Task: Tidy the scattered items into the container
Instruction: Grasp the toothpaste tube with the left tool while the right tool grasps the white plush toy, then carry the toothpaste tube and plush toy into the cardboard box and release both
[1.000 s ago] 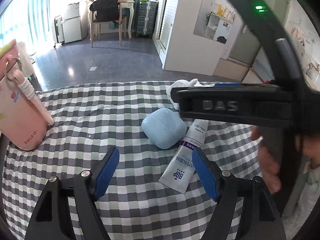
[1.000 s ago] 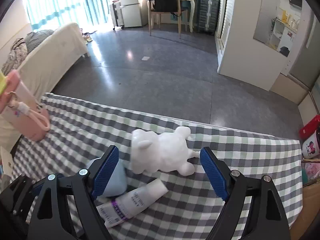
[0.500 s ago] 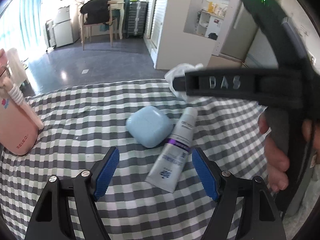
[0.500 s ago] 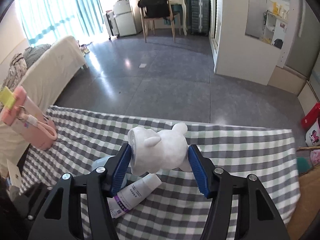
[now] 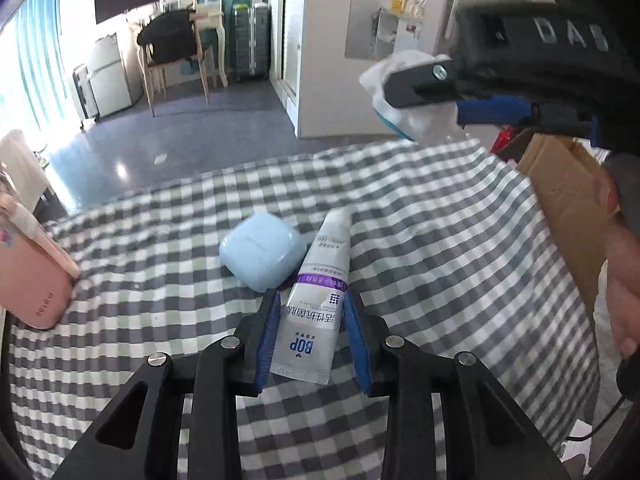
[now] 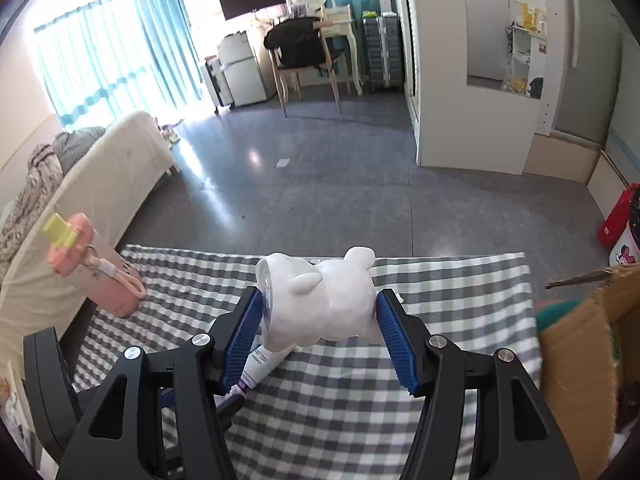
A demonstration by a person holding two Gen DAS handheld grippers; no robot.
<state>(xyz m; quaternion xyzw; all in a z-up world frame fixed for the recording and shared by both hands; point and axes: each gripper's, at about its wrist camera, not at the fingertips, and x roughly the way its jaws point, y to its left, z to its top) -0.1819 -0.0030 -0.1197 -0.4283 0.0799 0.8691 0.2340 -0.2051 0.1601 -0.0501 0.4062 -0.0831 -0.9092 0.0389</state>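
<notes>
A white and purple toothpaste tube [image 5: 320, 248] lies on the checked cloth [image 5: 420, 240], touching a pale blue earbud case [image 5: 262, 256]. My left gripper [image 5: 311, 304] is closing, and its blue pads press on both sides of the tube's lower half. In the right wrist view a white bear figure [image 6: 324, 304] hangs above the cloth, with my right gripper [image 6: 320, 316] shut on it. That bear [image 5: 416, 120] also shows at the upper right of the left wrist view. The cardboard box [image 6: 576, 352] stands open at the right edge.
A pink water bottle [image 6: 104, 280] with a strap lies on the cloth's left side. A hand [image 5: 624, 288] holds the right gripper beside the box [image 5: 568, 200]. Beyond the table's far edge the grey floor drops away. A beige sofa [image 6: 100, 184] stands at the left.
My left gripper moved onto the tube and shut from wide open around it. My right gripper shut on the white bear and lifted it off the cloth, toward the right.
</notes>
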